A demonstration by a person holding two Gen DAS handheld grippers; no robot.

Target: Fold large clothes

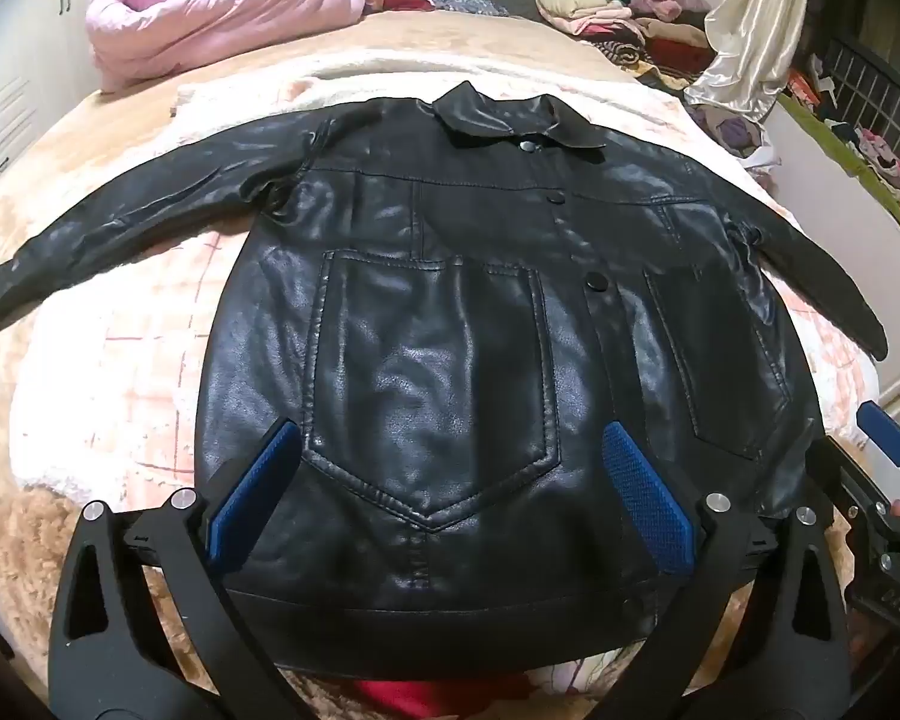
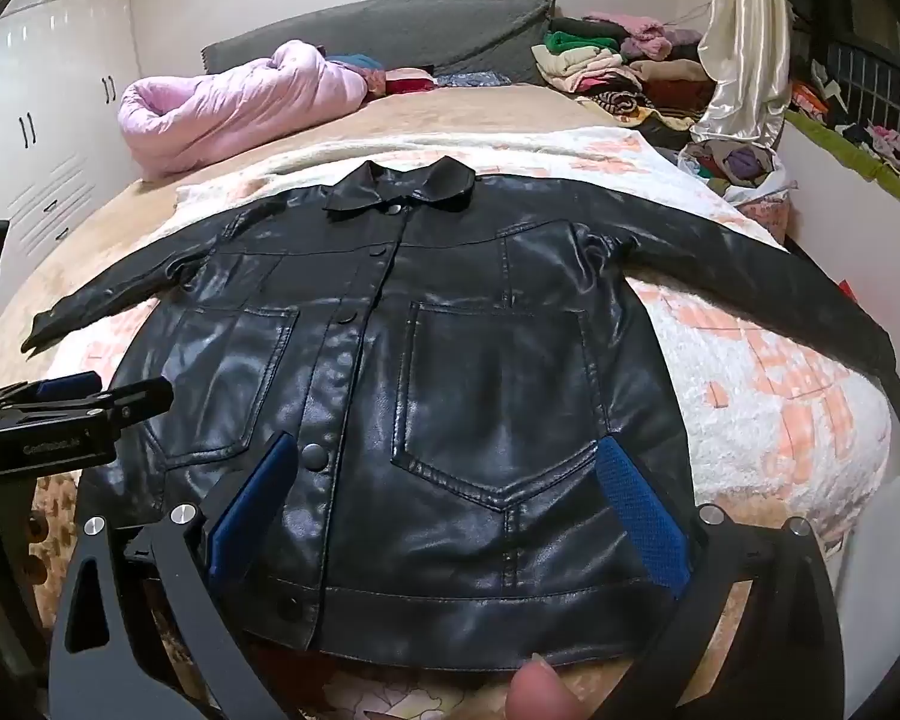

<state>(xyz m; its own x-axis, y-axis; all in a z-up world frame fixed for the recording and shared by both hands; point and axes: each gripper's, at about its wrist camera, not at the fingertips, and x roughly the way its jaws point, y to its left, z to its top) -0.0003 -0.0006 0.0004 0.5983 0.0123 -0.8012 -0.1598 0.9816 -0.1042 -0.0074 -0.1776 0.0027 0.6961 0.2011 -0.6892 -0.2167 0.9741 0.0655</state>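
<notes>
On fuzzy blanket (image 1: 120, 360), glossy black leather jacket (image 1: 438, 312) lies flat.

The left gripper (image 1: 450, 498) and the right gripper (image 2: 450, 510) both tilt downward with jaws spread wide and nothing clamped between the blue pads (image 1: 645, 498). A fingertip (image 2: 534, 693) shows under the right one.
</notes>
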